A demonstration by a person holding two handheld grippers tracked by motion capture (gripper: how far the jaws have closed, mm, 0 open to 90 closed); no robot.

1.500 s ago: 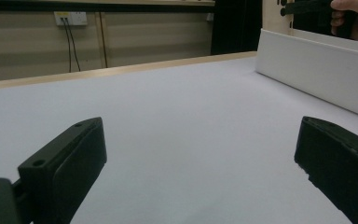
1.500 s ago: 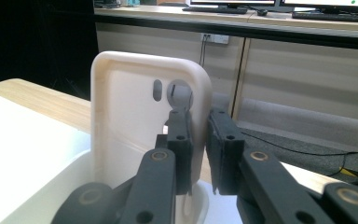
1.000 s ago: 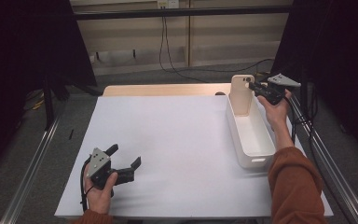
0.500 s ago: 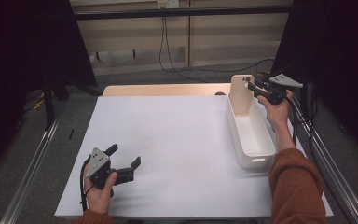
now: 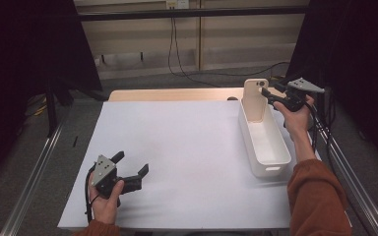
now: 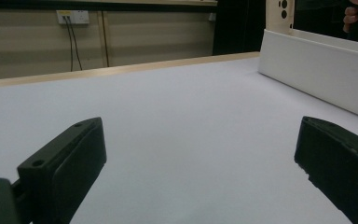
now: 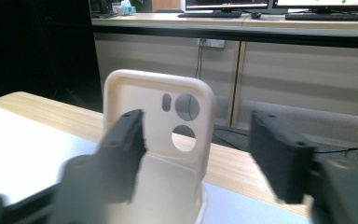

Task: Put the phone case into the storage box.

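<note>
Both hand-held grippers gape empty: the right hand-held gripper point(image 5: 268, 95) faces a cream phone case point(image 5: 255, 100) propped in the white bin point(image 5: 267, 152) at two o'clock, the left hand-held gripper point(image 5: 130, 164) rests on the table point(image 5: 177, 147) at seven.

Even overhead light, dark curtained sides, blurred near right gripper point(image 7: 196, 158).

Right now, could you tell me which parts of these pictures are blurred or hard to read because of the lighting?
In the right gripper view, the near jaws are soft and smeared while the cream phone case stays fairly sharp. In the left gripper view, the jaws are dark and the white bin is slightly soft. In the high view, both side edges fall into near-black shadow; the white table cover is evenly lit.
</note>
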